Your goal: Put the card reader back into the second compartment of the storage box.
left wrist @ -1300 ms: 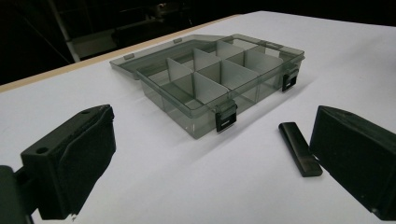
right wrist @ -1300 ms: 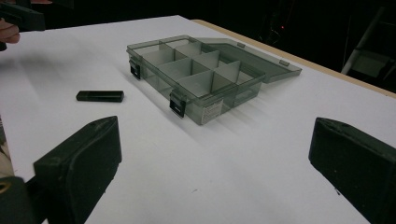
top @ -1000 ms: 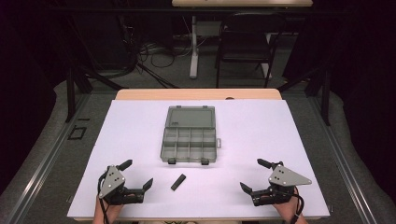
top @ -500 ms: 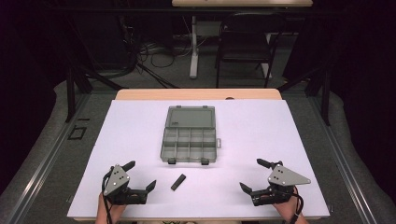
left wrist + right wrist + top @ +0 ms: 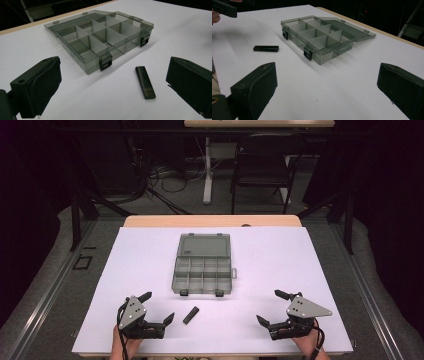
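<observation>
The person's forearms are cut off by the bottom edge of the high view, so little more than the hands shows. In each gripper view the jaws are cropped at the bottom corners, with just their black pads in frame. Print on a small label on the box's front wall is too small to read.

The left gripper (image 5: 159, 307) sits near the worktop's (image 5: 310, 265) near-left corner, jaws spread wide and holding nothing. A small black stick (image 5: 190, 315) lies flat on the white surface just beside its tip; in the left gripper view the stick (image 5: 145, 82) lies ahead between the two pads, nearer the right one, touching neither.

The right gripper (image 5: 270, 306) sits near the near-right corner, jaws also wide apart and empty, well apart from the stick.

A grey see-through box (image 5: 203, 275) stands at mid-worktop, lid (image 5: 204, 245) folded back flat toward the far edge. Dividers split it into compartments, all empty as far as can be seen. Two black latches hang on its near wall. The stick lies just before that wall, apart from it.
</observation>
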A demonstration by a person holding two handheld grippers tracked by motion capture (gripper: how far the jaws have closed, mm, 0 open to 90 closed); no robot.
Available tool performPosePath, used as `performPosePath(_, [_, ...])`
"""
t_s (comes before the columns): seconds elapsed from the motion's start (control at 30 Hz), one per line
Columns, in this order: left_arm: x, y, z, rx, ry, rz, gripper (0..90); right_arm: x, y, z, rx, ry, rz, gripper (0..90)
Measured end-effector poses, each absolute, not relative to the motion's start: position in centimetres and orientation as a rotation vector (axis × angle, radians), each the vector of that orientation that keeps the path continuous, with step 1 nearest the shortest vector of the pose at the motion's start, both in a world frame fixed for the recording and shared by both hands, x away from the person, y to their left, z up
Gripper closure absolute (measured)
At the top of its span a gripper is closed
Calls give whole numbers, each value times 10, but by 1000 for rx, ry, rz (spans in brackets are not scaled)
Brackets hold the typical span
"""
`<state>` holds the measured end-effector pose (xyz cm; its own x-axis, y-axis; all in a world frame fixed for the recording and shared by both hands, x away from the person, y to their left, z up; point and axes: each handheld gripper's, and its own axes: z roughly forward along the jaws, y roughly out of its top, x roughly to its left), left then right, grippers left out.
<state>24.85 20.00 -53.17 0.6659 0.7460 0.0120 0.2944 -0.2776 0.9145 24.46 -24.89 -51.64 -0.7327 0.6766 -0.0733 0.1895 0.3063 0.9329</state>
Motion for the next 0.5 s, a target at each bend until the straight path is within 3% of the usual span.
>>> performPosePath(0.5, [251,189,-528,1903,908,550,6,245,-248,-517,763,2128,1415,25])
